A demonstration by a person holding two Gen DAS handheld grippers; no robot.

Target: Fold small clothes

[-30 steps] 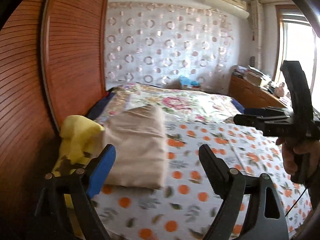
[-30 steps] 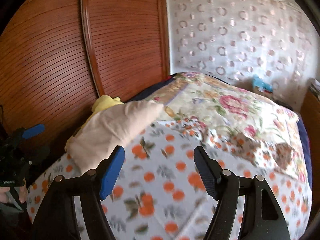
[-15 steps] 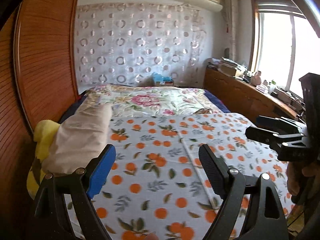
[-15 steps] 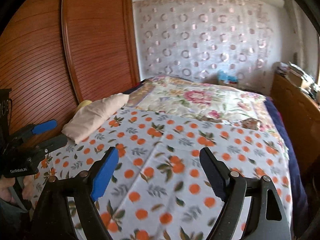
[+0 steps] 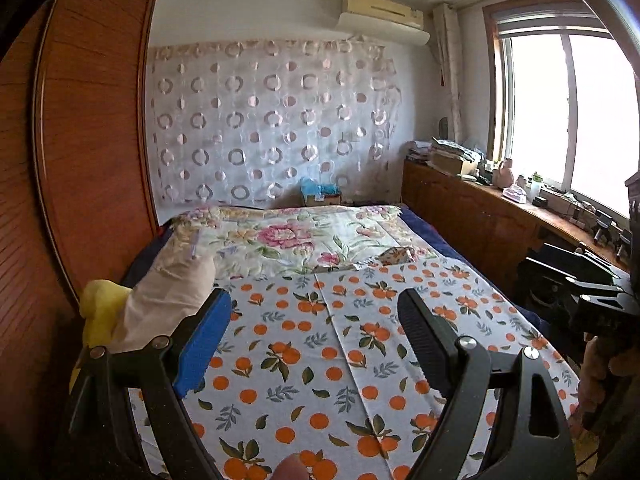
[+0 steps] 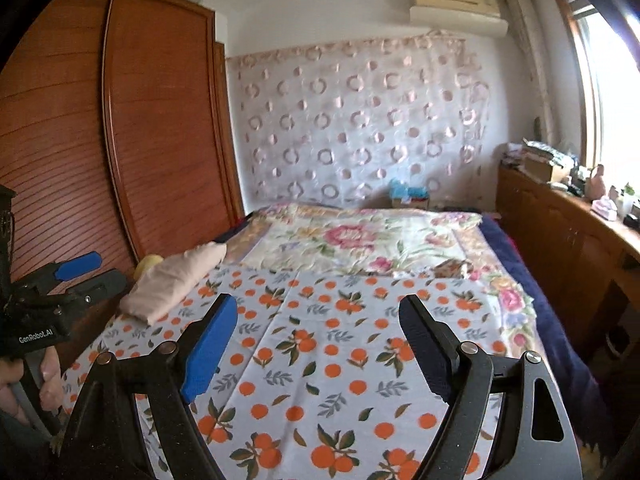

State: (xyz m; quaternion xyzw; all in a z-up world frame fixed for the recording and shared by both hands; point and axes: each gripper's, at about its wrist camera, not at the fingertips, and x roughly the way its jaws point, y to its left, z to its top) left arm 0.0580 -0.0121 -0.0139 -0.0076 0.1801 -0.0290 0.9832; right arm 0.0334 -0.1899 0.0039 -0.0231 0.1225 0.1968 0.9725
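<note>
Your left claw hangs spread wide above the near end of the bed, its blue pad and black pad well apart with nothing between them; your right claw is held the same way, jaws parted and empty, over the orange-print sheet that covers the bed's near half. The folded beige garment lies at the sheet's far-left corner, close to the wooden wardrobe, with a yellow cloth tucked just beside it on the wardrobe side; in the left wrist view the garment sits partly behind your blue pad. Farther along the bed, a floral quilt takes over from the sheet and runs to the far wall, where a sheer curtain with ring patterns hangs below an air conditioner. A blue bundle on a small box rests at the foot of that curtain. Along the right side, a wooden counter carries papers, bottles and small items beneath a bright window. Each wrist view catches the other claw at its edge: your right one at the right margin, your left one at the left margin, both gripped in your hands.
</note>
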